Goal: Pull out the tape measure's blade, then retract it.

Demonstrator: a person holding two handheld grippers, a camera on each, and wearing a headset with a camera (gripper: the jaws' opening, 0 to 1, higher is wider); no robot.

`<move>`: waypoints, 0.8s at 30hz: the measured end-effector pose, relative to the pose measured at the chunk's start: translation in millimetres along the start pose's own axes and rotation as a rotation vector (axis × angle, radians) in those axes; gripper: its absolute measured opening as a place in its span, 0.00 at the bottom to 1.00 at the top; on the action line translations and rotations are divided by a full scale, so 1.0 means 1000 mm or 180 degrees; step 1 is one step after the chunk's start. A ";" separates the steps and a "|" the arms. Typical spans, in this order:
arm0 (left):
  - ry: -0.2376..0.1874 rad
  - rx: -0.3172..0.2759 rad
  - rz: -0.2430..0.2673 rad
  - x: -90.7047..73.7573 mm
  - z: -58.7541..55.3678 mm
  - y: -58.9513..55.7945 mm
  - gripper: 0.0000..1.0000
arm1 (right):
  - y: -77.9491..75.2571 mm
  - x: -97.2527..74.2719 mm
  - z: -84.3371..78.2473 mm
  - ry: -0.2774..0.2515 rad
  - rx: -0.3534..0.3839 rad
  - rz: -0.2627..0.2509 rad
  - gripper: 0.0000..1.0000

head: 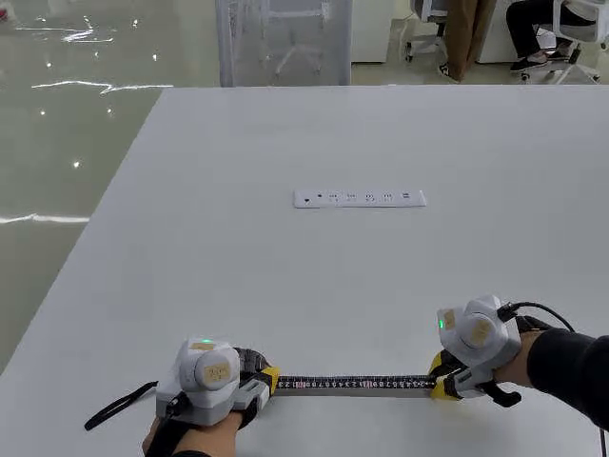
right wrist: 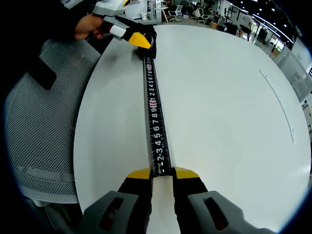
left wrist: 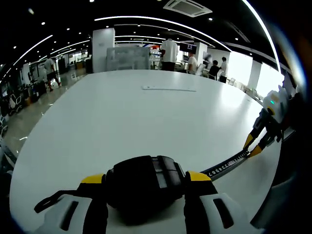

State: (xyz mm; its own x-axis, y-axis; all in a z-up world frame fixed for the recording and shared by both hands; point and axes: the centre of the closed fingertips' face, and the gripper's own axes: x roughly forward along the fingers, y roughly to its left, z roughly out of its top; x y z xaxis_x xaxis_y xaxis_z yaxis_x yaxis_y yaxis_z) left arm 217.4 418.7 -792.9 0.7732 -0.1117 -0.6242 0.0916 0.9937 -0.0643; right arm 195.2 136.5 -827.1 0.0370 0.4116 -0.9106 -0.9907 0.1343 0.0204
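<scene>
A: Where is the black, rounded tape measure case [left wrist: 146, 189] found?

B: It is held at the near edge of the broad white table [head: 381, 286]. It is clamped between the 2 yellow-tipped jaws of the left gripper [left wrist: 146, 176], which are spread just wide enough to press on its sides.

A: And the dark blade [right wrist: 157, 117] printed with white numerals?

B: It is drawn out in a straight line, low along the tabletop, from the case to the right gripper [right wrist: 161, 173]. Its free end is pinched between that gripper's 2 jaws, which are brought almost together.

A: What else is noted?

B: A flat white power strip [head: 360, 198] is seen well beyond the blade, towards the table's middle. A thin black strap [head: 119, 405] lies on the table, left of the left gripper.
</scene>
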 end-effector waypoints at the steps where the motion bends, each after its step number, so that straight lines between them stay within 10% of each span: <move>1: -0.0001 0.0000 -0.0002 0.000 0.000 0.000 0.59 | 0.000 0.000 0.000 0.0000 0.0001 0.0001 0.12; 24: 0.0010 -0.0019 -0.0036 0.000 0.001 0.000 0.59 | 0.000 0.004 0.009 -0.0029 0.0030 -0.0048 0.12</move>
State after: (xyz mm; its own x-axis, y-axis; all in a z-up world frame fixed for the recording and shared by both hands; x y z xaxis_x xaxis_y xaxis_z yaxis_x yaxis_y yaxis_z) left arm 218.3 418.8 -792.2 0.7702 -0.1228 -0.6259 0.0965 0.9924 -0.0761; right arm 196.0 145.9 -826.9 0.0533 0.4176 -0.9071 -0.9888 0.1492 0.0106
